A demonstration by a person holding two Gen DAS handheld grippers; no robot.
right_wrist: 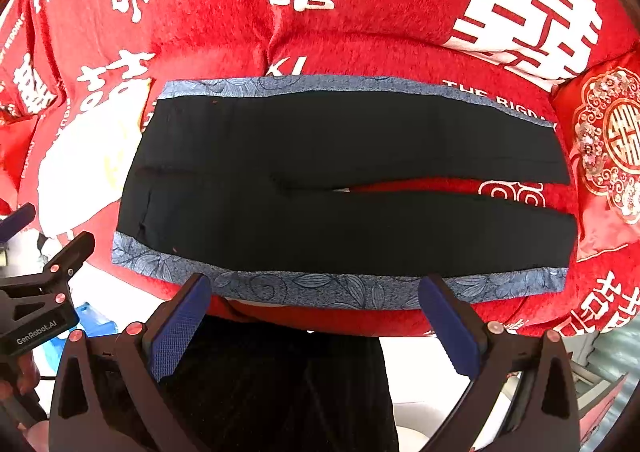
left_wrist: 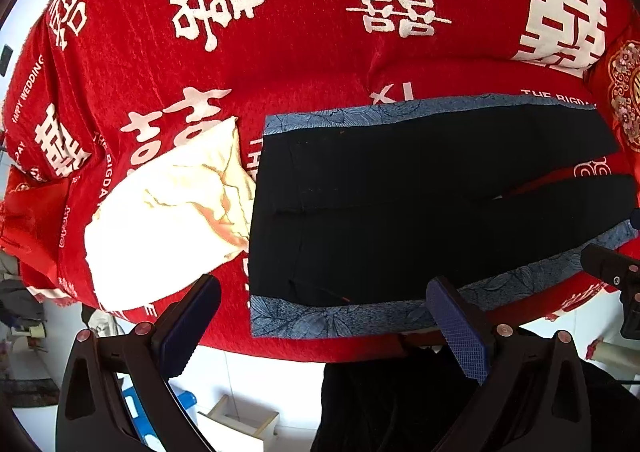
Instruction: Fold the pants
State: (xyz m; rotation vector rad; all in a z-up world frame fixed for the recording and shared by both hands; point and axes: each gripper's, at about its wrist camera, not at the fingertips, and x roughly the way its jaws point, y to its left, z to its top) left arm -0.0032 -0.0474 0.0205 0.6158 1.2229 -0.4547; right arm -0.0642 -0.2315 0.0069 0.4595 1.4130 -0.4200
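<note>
Red blanket (left_wrist: 312,64) with white characters covers bed; white tiled floor (left_wrist: 256,376) below; bright daylight.

Item count, located relative to the pants:

- Pants (right_wrist: 344,180): 1, black, with 2 legs and 2 blue patterned side bands.
- Red blanket (right_wrist: 380,32) beneath pants: 1.
- Cream cloth (left_wrist: 168,212) beside waist end: 1.
- Embroidered red cushion (right_wrist: 608,156) beside leg ends: 1.
- Grippers at near edge: 2, left gripper (left_wrist: 324,328) and right gripper (right_wrist: 316,328).
</note>
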